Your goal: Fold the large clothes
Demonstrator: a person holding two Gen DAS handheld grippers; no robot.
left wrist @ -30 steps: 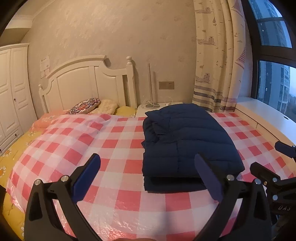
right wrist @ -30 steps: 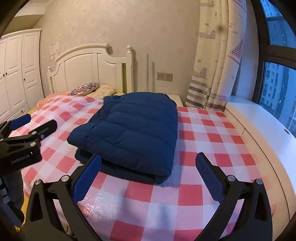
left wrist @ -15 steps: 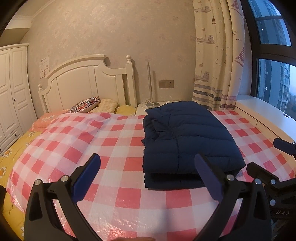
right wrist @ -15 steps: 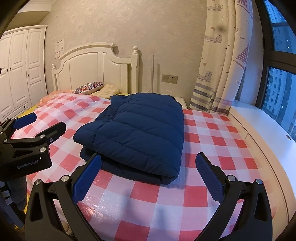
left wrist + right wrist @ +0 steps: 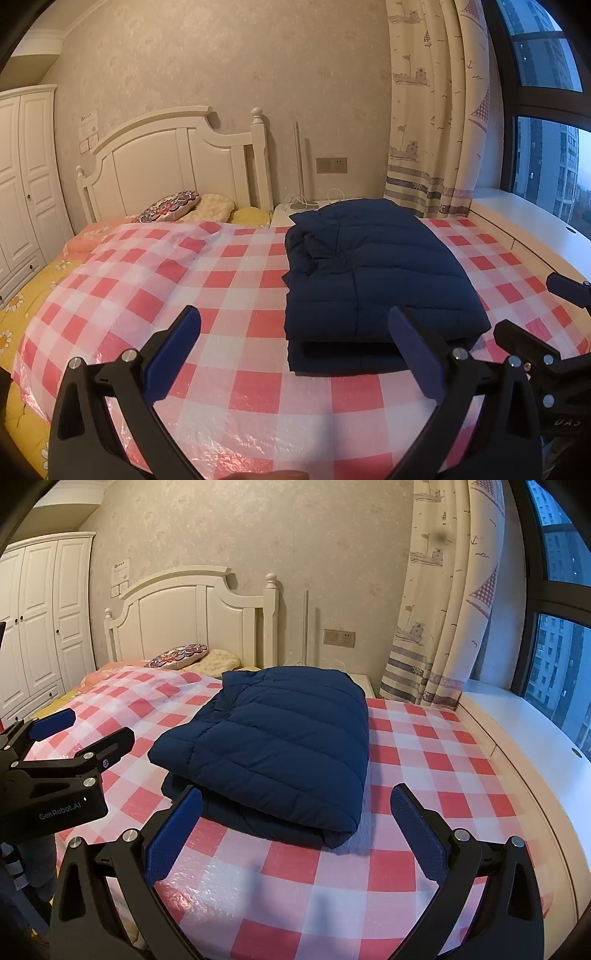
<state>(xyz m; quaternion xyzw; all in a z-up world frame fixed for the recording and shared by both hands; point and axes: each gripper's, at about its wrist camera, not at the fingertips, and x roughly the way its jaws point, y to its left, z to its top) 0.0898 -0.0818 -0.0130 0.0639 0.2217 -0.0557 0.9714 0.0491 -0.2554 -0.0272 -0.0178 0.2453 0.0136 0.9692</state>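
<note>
Bedroom, checked cover (image 5: 236, 273) on bed, folded navy down jacket (image 5: 373, 273) at middle-right.

Lying flat on the pink-and-white checks, nearer the window side and well short of the white headboard (image 5: 173, 162) and the pillows (image 5: 173, 208). Folded into a compact rectangle of at least 2 layers, lower layer peeking out along the near edge, corners fairly square. Left gripper (image 5: 295, 350) held short of the near edge, jaws spread wide, gripping nothing. Right gripper (image 5: 295, 830) likewise gaping and empty, near the jacket's front corner but not touching. Folding judged done or nearly so; perhaps only a last tidy of the protruding layer left.
</note>
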